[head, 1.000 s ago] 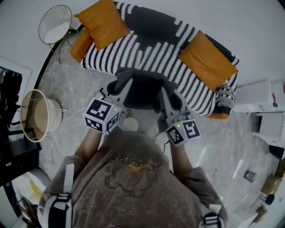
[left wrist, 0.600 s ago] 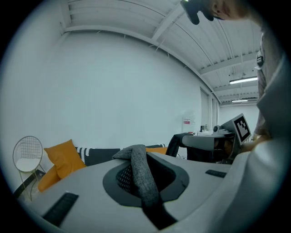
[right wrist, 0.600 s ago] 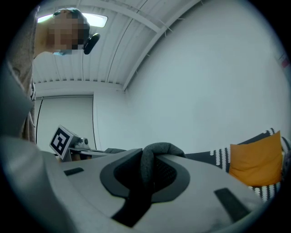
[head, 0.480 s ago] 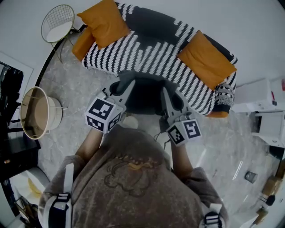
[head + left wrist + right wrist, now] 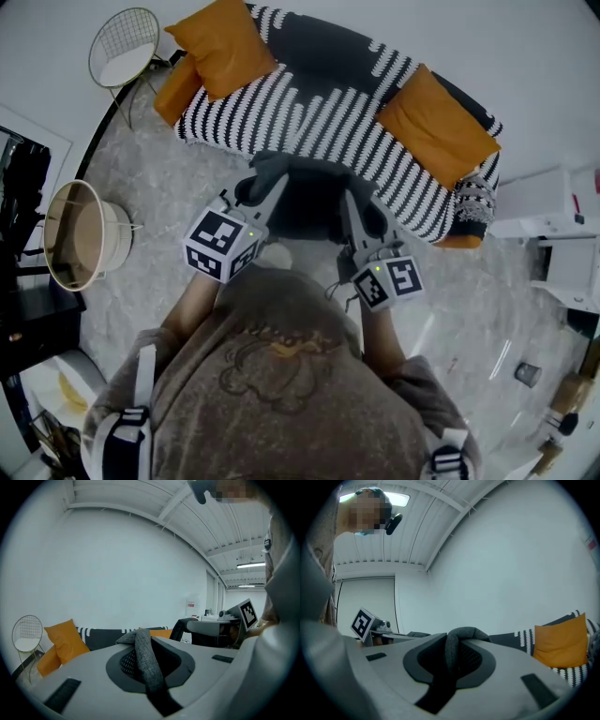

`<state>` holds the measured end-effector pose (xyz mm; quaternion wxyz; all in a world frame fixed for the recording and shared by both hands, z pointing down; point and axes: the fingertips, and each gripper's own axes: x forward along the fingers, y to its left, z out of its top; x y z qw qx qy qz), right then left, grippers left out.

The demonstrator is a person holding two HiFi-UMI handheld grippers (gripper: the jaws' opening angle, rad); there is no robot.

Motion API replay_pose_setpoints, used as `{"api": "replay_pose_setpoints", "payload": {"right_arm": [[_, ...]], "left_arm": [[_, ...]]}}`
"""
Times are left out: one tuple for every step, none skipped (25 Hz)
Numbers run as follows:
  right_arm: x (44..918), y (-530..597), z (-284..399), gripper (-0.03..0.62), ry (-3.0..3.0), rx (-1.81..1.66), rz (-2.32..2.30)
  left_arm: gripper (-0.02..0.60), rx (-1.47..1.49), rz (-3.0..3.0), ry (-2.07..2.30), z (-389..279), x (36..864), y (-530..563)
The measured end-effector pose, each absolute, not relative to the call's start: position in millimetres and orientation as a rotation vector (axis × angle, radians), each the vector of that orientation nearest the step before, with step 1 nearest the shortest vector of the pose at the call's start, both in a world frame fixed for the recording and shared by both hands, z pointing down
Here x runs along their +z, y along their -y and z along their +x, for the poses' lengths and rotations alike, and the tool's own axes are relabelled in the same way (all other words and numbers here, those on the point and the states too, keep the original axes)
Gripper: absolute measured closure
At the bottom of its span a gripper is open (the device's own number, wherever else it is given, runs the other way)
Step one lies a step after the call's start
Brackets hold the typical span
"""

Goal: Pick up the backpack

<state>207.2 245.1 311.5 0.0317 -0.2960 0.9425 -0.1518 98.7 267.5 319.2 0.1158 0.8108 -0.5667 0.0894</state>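
The dark grey backpack (image 5: 309, 195) hangs between both grippers, just in front of the striped sofa (image 5: 319, 103). My left gripper (image 5: 255, 192) is shut on a grey fabric strap (image 5: 145, 660) that runs between its jaws. My right gripper (image 5: 361, 211) is shut on the other grey strap (image 5: 454, 656), which loops over its jaw tips. Each gripper view shows the other gripper's marker cube (image 5: 248, 613) (image 5: 362, 622) off to the side. Most of the bag's body is hidden below the grippers in the head view.
Orange cushions (image 5: 220, 47) (image 5: 436, 127) lie on the sofa. A white wire chair (image 5: 120, 52) stands at the back left, a round basket (image 5: 80, 239) on the left floor, and white furniture (image 5: 553, 216) at the right. The person's torso fills the lower head view.
Both grippers and the backpack have shifted slightly to the right and toward the sofa. The grips on the straps are unchanged.
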Motion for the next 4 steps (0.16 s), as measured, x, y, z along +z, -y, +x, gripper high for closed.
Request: {"api": "replay_pose_setpoints", "payload": {"right_arm": [[312.0, -244.5, 206.4, 0.539, -2.905, -0.468, -0.911], [312.6, -243.7, 205.5, 0.539, -2.908, -0.467, -0.911], [313.2, -242.8, 204.5, 0.539, -2.91, -0.467, -0.909], [313.9, -241.8, 203.5, 0.539, -2.913, -0.467, -0.908]], "left_arm": [[0.554, 0.262, 2.372, 1.66, 97.9, 319.8, -266.7], [0.554, 0.262, 2.368, 1.66, 97.1, 320.4, -265.7], [0.554, 0.262, 2.365, 1.66, 96.1, 321.2, -264.6], [0.554, 0.262, 2.362, 1.659, 95.1, 322.0, -263.5]]}}
